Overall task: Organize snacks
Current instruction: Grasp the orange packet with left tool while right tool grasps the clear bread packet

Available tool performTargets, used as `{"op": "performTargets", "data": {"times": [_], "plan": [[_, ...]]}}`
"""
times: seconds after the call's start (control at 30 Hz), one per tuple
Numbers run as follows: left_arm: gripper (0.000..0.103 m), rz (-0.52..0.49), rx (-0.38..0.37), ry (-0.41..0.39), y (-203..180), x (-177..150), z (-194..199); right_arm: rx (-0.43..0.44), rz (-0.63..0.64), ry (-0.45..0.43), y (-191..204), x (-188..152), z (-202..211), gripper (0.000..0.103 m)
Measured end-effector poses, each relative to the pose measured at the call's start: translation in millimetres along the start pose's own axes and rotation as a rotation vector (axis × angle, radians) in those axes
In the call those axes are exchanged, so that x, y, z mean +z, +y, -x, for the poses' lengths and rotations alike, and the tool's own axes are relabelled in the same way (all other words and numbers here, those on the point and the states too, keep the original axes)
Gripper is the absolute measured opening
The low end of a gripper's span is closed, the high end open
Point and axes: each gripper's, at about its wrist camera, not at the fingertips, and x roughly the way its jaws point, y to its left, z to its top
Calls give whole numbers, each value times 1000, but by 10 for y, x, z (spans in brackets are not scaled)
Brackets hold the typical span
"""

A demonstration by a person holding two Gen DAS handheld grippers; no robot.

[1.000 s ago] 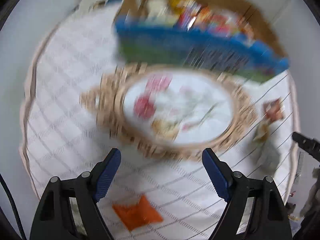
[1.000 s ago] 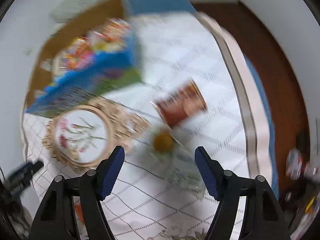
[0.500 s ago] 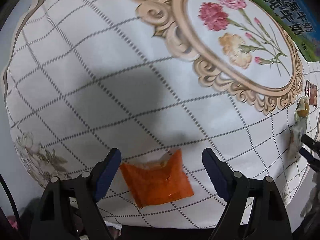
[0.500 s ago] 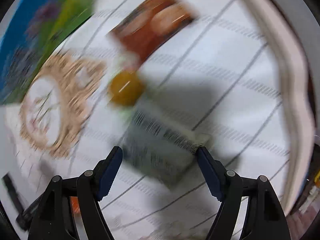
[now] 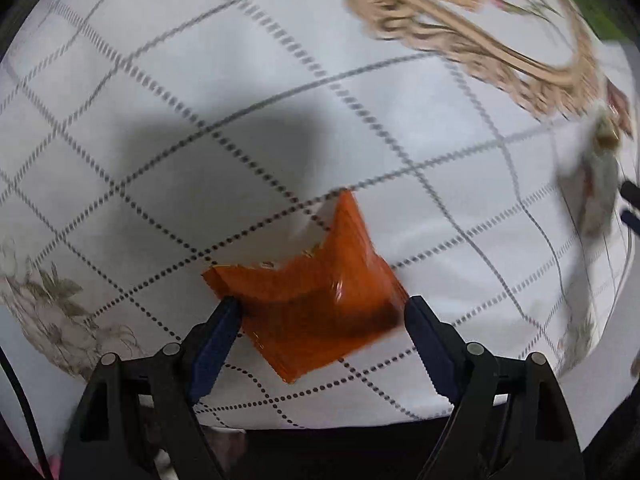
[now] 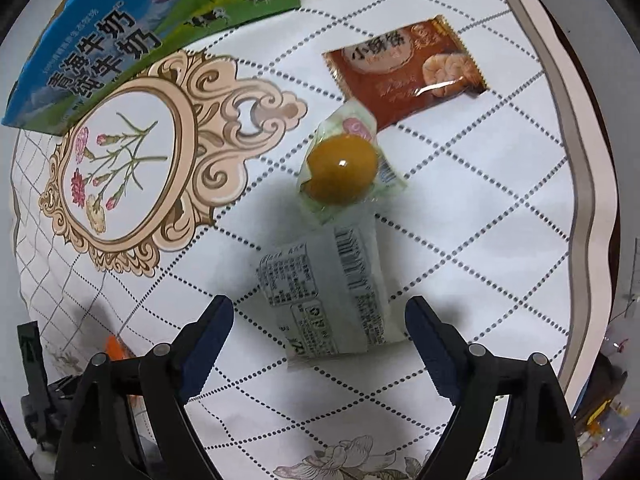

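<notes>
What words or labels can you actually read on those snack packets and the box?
"青海牛奶" and "纯牛奶": large white characters on the blue and green milk box.
"小饭管", roughly; partly blurred: on the brown snack packet.
Barcode and dense small print, too small to read: white packet.
Pink mark, unreadable: clear packet with the yellow ball.
No text visible: orange packet.
</notes>
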Motion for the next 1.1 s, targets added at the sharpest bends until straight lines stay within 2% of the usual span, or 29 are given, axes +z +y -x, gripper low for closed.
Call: {"op": "performTargets", "data": {"times": [0.1, 0.2, 0.3, 0.4, 0.5, 0.67, 0.8, 0.9, 1.0, 1.03, 1.1], "plan": [[83, -109, 11, -29, -152, -56, 140, 5, 10, 9, -2, -50, -27, 90], [83, -235, 54, -14, -376, -71, 172, 1, 11, 24, 76, -129, -103, 90], [83, -357, 127, 54, -569, -108, -1, 0, 2, 34, 82, -170, -158, 90], [83, -395, 230, 93, -628, -97, -203, -3, -10, 39, 67, -203, -199, 90], [83, -342, 276, 80, -564, 31, -320, -18, -10, 38, 72, -221, -237, 90], [83, -152, 192, -5, -273, 306, -211, -28, -57, 3, -11, -179, -260, 90], [83, -82, 119, -14, -168, 353, -174, -40, -47, -14, -21, -69, -325, 90], [83, -67, 92, -16, -132, 348, -199, -104, 31, -10, 96, 0, -449, 90], [83, -67, 83, -35, 135, 207, -406, -131, 80, -9, 233, -24, -549, 73], [81, -60, 81, -57, 111, 207, -409, -123, 103, -17, 297, -48, -552, 66], [55, -41, 62, -98, 102, 190, -319, -99, 131, -18, 409, -98, -554, 63]]}}
